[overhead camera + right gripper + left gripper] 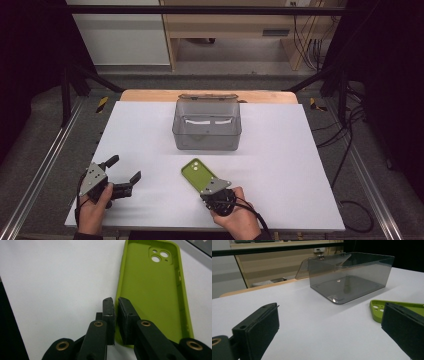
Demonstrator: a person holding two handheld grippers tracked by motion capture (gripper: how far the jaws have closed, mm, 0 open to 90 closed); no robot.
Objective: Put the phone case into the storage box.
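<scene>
A lime-green phone case (pixel 194 171) lies inside-up on the white table (pixel 280 150), just in front of a clear grey box (pixel 207 131). My right gripper (pixel 204 189) is shut on the case's long edge near its lower end; in the right gripper view the jaws (pixel 116 302) pinch the case (pixel 150 290) wall between them. My left gripper (pixel 124 168) stands open at the front left, with nothing between its fingers. In the left gripper view the open gripper (pixel 332 315) frames the box (pixel 349 277) and a corner of the case (pixel 377 308).
The box has its hinged lid (pixel 207 96) folded open at the back and holds nothing that I can see. The table's front edge (pixel 150 229) runs just below both hands. Metal rails flank the table on both sides.
</scene>
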